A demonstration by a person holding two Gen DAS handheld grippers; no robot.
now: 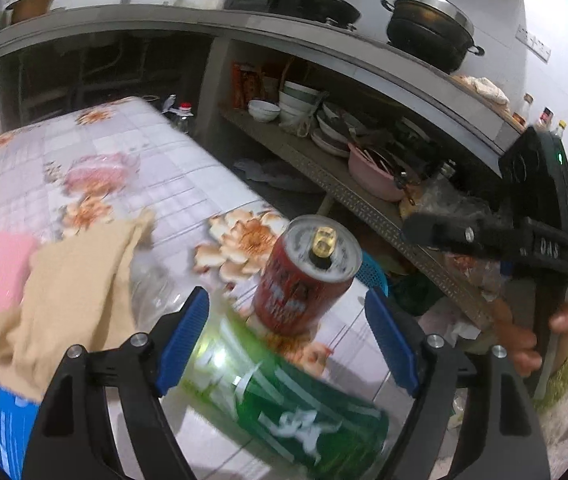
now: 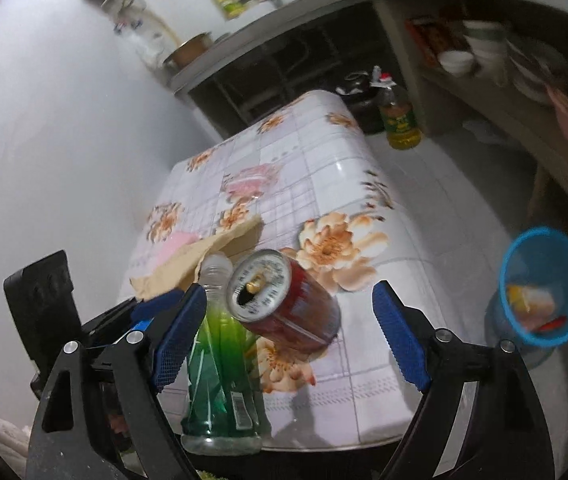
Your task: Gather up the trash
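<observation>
between both spread grippers [image 2: 289,334], red can [image 2: 287,304]

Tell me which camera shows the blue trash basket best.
The right wrist view: the blue trash basket stands on the floor with its whole rim and the trash inside visible. The left wrist view shows only a sliver behind the red can.

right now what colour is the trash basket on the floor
Blue trash basket, clearest in the right wrist view.

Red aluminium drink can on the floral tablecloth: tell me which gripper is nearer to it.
Too close to call. The right gripper is open around the red aluminium drink can. The left gripper, also open, straddles the green-labelled plastic bottle just before the can.
</observation>
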